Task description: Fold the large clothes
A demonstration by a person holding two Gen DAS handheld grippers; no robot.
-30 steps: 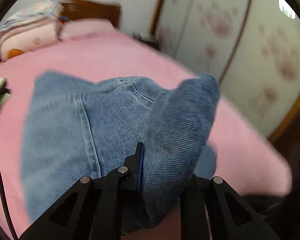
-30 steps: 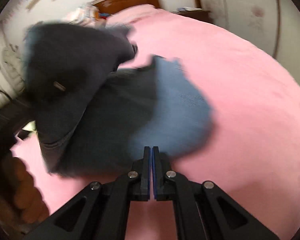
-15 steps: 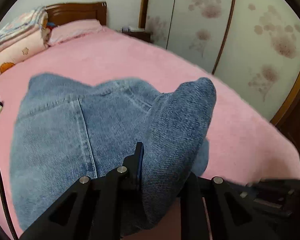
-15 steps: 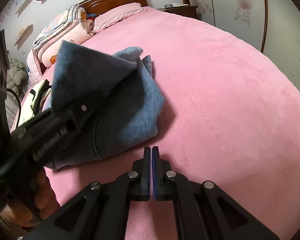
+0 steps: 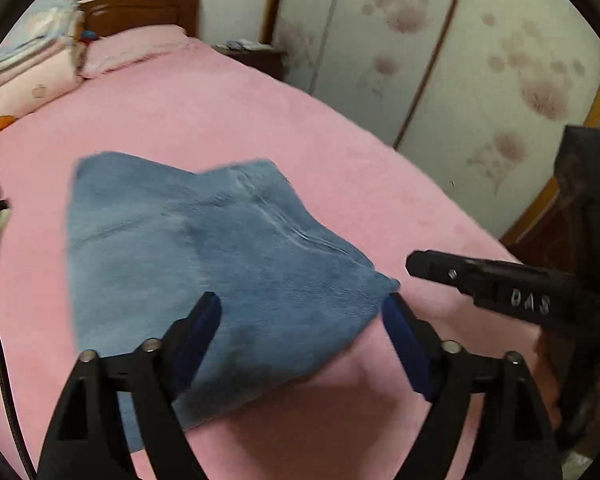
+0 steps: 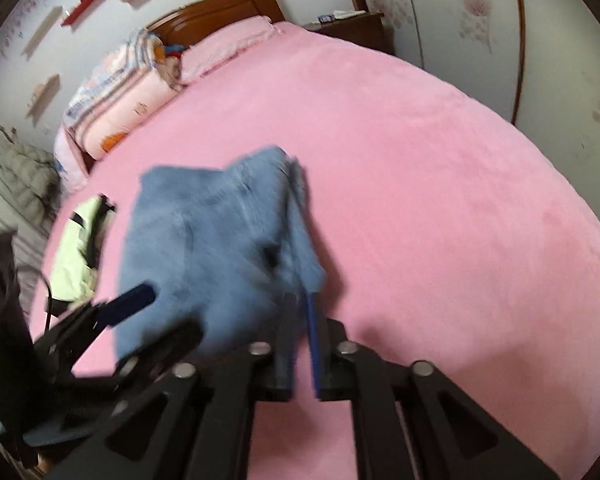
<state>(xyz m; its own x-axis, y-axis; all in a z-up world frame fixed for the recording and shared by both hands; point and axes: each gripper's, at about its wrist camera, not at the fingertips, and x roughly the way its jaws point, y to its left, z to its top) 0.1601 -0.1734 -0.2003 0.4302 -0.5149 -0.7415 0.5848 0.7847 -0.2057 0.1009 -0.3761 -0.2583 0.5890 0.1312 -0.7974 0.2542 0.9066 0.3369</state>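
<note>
In the left wrist view we see our left gripper [image 5: 300, 320] spread wide and empty over the near edge of the folded blue denim jeans [image 5: 204, 264], which lie on the pink plush bedspread [image 5: 260, 120]; the black right gripper [image 5: 480, 280] sits at three o'clock. The risk: the top flap could slide open if either finger drags its corner while we pull away. Half a second ago this claw was clamped on a raised fold; now the denim lies flat. In the right wrist view our right gripper [image 6: 300, 340] is nearly closed with a narrow gap, and we cannot tell if it pinches the jeans' [image 6: 220, 240] edge at twelve o'clock. Before, it sat shut, clear of the cloth.
</note>
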